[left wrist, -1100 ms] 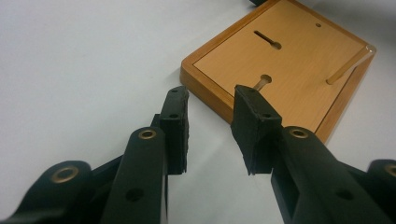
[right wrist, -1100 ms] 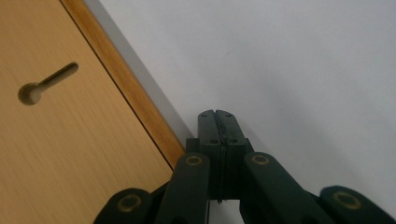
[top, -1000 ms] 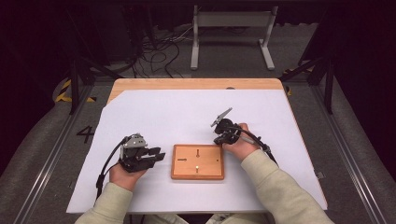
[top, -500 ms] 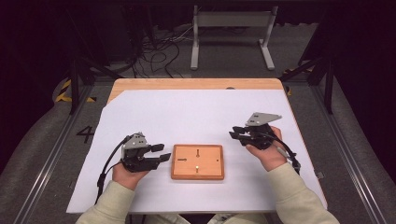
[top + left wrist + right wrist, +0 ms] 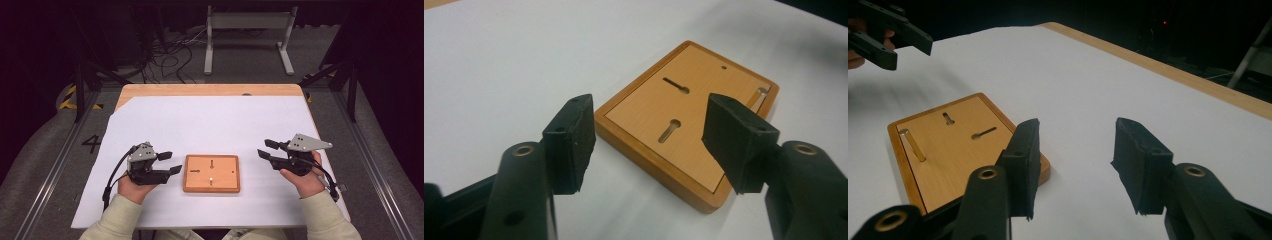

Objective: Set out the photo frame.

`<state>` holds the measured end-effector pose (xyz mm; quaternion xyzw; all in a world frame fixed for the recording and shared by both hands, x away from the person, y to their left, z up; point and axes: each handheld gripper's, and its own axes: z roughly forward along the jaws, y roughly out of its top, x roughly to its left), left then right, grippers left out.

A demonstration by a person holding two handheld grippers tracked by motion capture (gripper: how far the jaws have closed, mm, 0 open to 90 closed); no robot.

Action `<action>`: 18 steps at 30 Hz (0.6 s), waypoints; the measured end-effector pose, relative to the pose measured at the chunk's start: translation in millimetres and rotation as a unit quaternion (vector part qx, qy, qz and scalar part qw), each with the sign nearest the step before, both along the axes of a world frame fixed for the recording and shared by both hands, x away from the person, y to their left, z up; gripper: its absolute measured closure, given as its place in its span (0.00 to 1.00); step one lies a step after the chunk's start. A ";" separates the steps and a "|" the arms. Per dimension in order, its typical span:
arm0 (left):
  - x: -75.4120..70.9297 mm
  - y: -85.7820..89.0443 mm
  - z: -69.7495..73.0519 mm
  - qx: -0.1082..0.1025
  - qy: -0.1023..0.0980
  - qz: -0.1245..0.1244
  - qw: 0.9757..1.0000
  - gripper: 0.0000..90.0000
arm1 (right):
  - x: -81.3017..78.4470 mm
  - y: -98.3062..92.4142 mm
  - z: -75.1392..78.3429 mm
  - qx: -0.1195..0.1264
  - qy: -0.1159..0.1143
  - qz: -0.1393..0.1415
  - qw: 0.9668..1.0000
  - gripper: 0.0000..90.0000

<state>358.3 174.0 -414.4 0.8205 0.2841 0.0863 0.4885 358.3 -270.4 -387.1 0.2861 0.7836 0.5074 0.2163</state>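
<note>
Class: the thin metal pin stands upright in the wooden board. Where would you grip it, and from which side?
Grip the metal pin on its bare shaft above the wooden board, probably from above or the board's open right side. It stands upright and slender, free all round; only its foot sits in the board. The right gripper, jaws open, is nearest.

A flat wooden board (image 5: 211,173) lies on the white table cover near the person's edge, between the 2 hands and touched by neither. It is rectangular with a raised rim and rounded corners. Its light inset face has 2 keyhole slots, and a thin brass peg (image 5: 912,145) stands upright from it.
</note>
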 end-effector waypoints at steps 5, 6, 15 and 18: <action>-1.6 -2.8 3.5 -0.015 0.005 -0.013 1.000 0.44 | 1.2 -4.1 -2.7 0.012 0.011 -0.002 1.000 0.53; -1.7 -3.7 3.2 -0.018 0.007 -0.016 1.000 0.43 | 1.2 -4.4 -3.5 0.012 0.014 -0.002 1.000 0.53; -4.5 -19.8 5.5 -0.038 0.020 -0.049 0.998 0.41 | -1.9 -9.6 -6.5 0.028 0.034 -0.003 0.999 0.55; -6.6 -26.0 5.1 -0.034 0.021 -0.050 0.998 0.40 | -3.2 -11.2 -5.3 0.030 0.032 -0.005 0.999 0.54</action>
